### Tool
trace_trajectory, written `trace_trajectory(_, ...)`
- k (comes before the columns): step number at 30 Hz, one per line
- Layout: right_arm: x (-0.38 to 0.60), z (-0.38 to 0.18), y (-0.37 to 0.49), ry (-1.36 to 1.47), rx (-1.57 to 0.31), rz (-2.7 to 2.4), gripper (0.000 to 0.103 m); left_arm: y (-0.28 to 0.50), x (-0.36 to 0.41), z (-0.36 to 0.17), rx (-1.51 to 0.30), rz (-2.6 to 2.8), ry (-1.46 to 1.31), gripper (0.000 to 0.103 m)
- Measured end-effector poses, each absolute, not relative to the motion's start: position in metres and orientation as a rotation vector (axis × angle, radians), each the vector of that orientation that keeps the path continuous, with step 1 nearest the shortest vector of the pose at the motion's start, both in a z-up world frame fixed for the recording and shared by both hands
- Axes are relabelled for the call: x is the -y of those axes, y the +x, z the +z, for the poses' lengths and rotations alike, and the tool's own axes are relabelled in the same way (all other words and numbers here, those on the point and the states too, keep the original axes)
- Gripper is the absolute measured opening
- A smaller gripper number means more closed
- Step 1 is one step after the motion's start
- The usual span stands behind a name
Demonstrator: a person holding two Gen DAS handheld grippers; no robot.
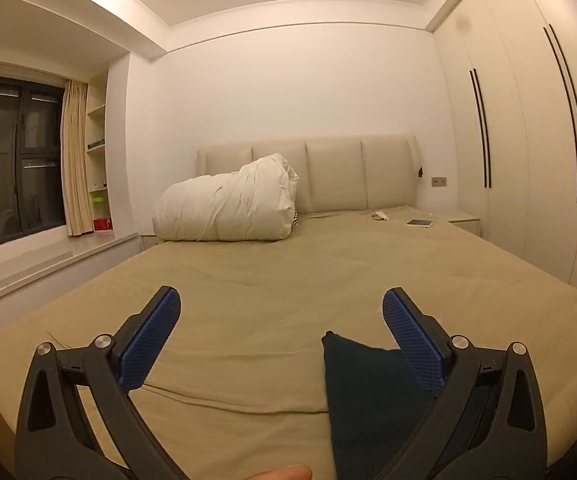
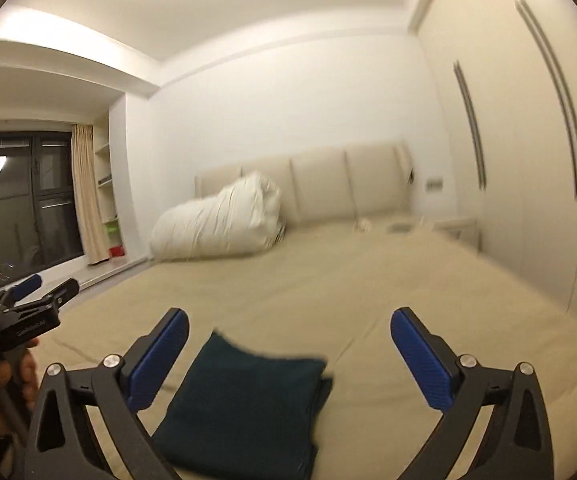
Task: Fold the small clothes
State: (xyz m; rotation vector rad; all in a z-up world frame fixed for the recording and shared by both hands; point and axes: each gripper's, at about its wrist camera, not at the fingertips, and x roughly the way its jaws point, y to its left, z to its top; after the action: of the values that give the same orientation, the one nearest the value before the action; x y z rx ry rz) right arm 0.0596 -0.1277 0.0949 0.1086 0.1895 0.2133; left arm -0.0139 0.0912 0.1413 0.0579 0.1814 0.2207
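Note:
A dark teal garment [image 2: 244,400] lies folded into a compact rectangle on the tan bed sheet [image 2: 328,280], near the bed's front edge. My right gripper [image 2: 288,334] stands wide open above it, blue pads apart and nothing between them. In the left wrist view the same garment [image 1: 368,400] shows low on the right, partly behind the right finger. My left gripper [image 1: 281,312] is open too, held over bare sheet [image 1: 268,264] to the garment's left. From the right wrist camera the left gripper [image 2: 36,292] appears at the left edge, carried in a person's hand [image 2: 4,380].
A rolled white duvet [image 1: 224,208] lies at the head of the bed against the padded headboard [image 1: 328,172]. A tablet [image 1: 420,223] and a small object [image 1: 380,215] rest near the far right corner. A wardrobe [image 1: 528,140] lines the right; a window sill [image 1: 48,260] runs along the left.

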Motion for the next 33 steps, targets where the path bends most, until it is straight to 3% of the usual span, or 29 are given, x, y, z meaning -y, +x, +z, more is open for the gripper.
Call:
trace_trajectory(9, 0.137, 0.169, 0.041, 0.150, -0.119, 0.188, 0.103, -0.083, -0.097, 0.226, -0.095, 0.219, 0.079, 0.103)
trace_trajectory(13, 0.140, 0.173, 0.038, 0.153, -0.154, 0.159, 0.103, -0.094, -0.093, 0.237, -0.123, 0.210, 0.055, 0.103)
trace_trajectory(19, 0.131, 0.149, 0.043, 0.129, -0.199, 0.141, 0.103, -0.073, -0.087, 0.200, -0.303, 0.179, 0.010, 0.103)
trace_trajectory(26, 0.120, 0.096, 0.081, 0.129, -0.430, 0.084, 0.103, 0.016, -0.092, 0.106, -0.587, 0.168, -0.069, 0.103)
trace_trajectory(33, 0.104, 0.059, 0.091, 0.120, -0.597, 0.091, 0.103, 0.046, -0.086, 0.047, -0.696, 0.175, -0.073, 0.103)
